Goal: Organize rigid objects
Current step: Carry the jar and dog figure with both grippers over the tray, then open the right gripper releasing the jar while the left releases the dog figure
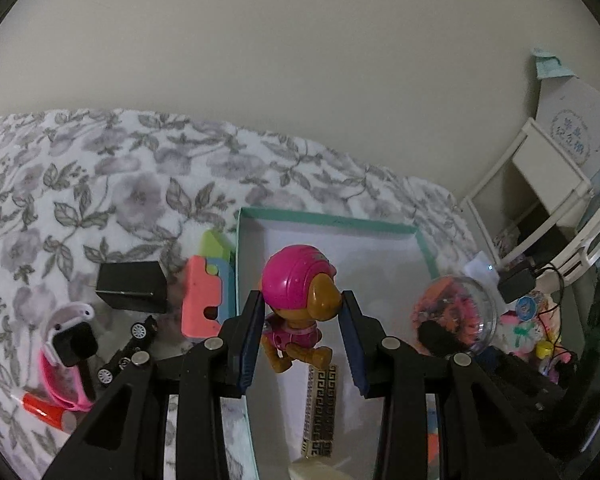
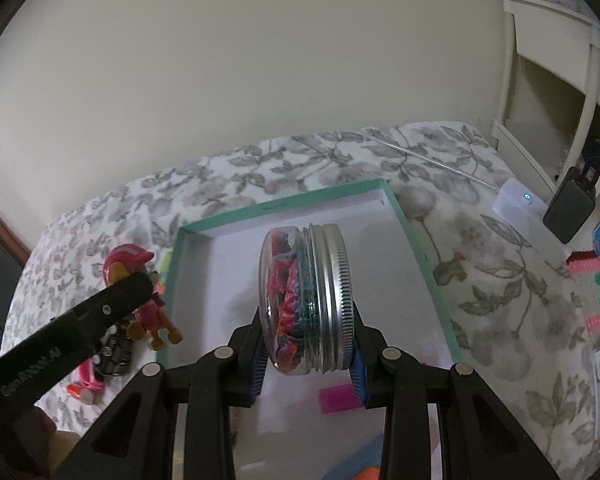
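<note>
My own grippers cover the bottom of both views, so the near part of the teal box (image 1: 327,222) is hidden, and the gold patterned piece (image 1: 321,412) inside it is cut by my fingers and by a pale thing at the lower edge that I cannot name. My left gripper (image 1: 303,322) holds the pink puppy figure (image 1: 296,304) by the head, over the left part of the box floor; its body hangs down between the blue pads. My right gripper (image 2: 309,350) is closed on the clear jar (image 2: 306,300), which lies sideways with its metal lid (image 2: 334,296) toward the right of the frame, above the middle of the box. The coloured things inside the jar are too small to tell. Only the left view shows the pile at the lower left: a black block (image 1: 132,286), a coral foam piece (image 1: 201,300) touching the box wall, a toy car (image 1: 128,350), a pink watch (image 1: 66,354) and a red piece (image 1: 42,412) cut by the frame edge. Only the right view shows a magenta card (image 2: 337,398) on the box floor, partly behind my right finger. The box stands on a white blanket with grey flowers (image 2: 480,264), below a plain cream wall (image 1: 300,60). At the right stands a white shelf (image 1: 540,184), blurred, with small clutter under it.
</note>
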`<state>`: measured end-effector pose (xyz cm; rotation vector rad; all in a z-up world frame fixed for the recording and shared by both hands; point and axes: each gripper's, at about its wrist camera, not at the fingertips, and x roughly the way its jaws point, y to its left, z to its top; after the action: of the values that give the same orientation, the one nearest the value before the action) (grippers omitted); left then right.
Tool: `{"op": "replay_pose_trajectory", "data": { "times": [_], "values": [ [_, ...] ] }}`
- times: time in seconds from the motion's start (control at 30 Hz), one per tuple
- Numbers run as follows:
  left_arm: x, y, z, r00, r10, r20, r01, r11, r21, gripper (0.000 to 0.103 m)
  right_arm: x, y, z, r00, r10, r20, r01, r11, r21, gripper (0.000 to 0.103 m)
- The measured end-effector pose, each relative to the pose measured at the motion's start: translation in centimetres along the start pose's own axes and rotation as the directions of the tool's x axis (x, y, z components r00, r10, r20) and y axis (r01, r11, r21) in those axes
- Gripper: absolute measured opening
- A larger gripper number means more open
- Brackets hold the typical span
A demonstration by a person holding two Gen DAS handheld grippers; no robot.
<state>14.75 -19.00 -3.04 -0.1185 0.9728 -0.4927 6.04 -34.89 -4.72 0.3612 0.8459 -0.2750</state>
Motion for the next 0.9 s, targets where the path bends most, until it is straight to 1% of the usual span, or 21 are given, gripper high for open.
{"op": "replay_pose_trajectory", "data": {
  "times": [0.13,0.27,0.4,0.7,0.8,0.9],
  "values": [
    [1.4,0.8,-0.6,1.000,0.014,-0.023,-0.014,1.000,-0.002,0.039,1.1,-0.6,-0.3,0.999,-0.019,-0.027,0.019,1.000,0.007,0.036],
    [1.7,1.3,-0.8,0.999,0.009,-0.042,-0.010,1.000,-0.022,0.039,2.4,-0.9,-1.1,0.996,-0.032,-0.078,0.033,0.999,0.007,0.036],
    [1.5,1.2,-0.9,0.999,0.005,-0.052,-0.006,1.000,-0.025,0.040,3.1,-1.0,-1.7,0.993,-0.045,-0.107,0.045,0.999,-0.001,0.036],
    [1.7,0.5,-1.0,0.996,-0.005,-0.089,0.002,1.000,-0.028,0.040,2.4,-1.2,-1.1,0.993,-0.052,-0.104,0.053,0.999,0.008,0.036],
    [1.3,0.4,-0.9,0.996,-0.002,-0.088,-0.001,1.000,-0.026,0.042,2.5,-1.1,-1.1,0.992,-0.058,-0.115,0.059,0.998,0.006,0.036],
    [1.0,0.4,-0.8,0.996,-0.009,-0.086,0.007,0.999,-0.032,0.046,2.2,-1.0,-0.9,0.992,-0.059,-0.108,0.059,0.998,0.001,0.037]
  ]
}}
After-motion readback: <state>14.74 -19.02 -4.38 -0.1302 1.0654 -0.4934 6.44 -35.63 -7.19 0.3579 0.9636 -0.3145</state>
